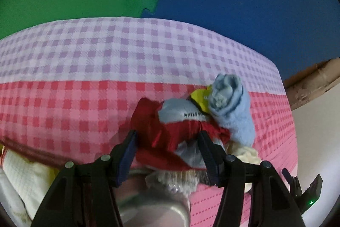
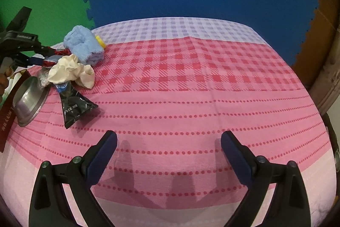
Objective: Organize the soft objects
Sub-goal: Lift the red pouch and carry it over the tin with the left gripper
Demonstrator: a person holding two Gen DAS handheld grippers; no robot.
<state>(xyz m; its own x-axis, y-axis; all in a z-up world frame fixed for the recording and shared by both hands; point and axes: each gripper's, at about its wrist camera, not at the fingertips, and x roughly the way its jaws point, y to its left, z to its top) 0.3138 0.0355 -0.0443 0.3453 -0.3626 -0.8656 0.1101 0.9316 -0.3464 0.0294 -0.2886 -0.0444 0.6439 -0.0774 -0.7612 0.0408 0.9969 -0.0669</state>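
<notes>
Red-and-grey pouch [image 1: 180, 114] in left claw [image 1: 167, 137] reads "DREAM".

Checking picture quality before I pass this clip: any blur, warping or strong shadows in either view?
Left wrist view: slightly soft, the red and grey cloth between the left gripper's pads smeared, the tablecloth edge bowed. Right wrist view: sharper, same bowing, with the right gripper casting clear finger shadows on the cloth.
</notes>
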